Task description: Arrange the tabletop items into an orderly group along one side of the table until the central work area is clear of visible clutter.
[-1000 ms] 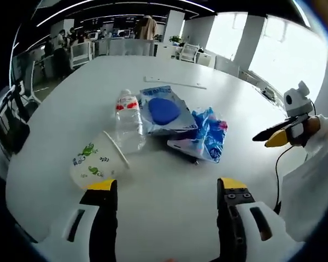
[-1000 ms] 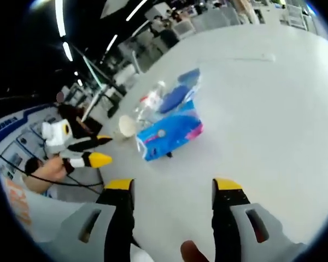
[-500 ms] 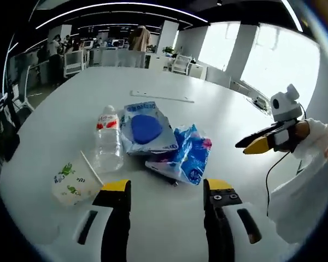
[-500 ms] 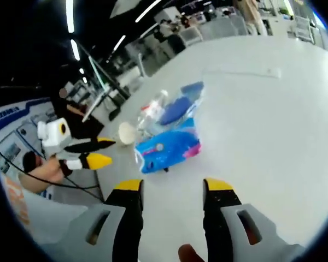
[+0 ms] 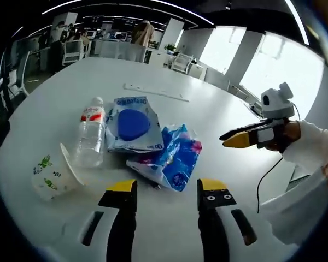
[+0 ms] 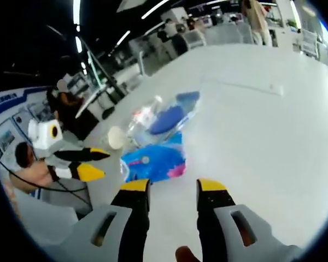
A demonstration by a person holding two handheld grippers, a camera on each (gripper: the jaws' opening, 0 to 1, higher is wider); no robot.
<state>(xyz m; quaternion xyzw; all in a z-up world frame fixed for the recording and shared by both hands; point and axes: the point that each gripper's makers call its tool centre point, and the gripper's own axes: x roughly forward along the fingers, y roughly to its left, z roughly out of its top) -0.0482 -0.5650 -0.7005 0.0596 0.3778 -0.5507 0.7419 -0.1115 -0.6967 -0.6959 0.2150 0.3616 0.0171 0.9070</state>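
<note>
Blue packet just beyond left jaws.

An open-plan office: desks with monitors, office chairs, ceiling light strips and large windows.

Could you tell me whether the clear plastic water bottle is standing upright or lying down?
Lying down: the clear plastic water bottle with a red label rests lengthwise on the white table.

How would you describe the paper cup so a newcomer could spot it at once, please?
On the white table, a cluster of items lies near the left gripper. The paper cup lies on its side at the cluster's end, beside the water bottle; it alone bears green cartoon prints.
</note>
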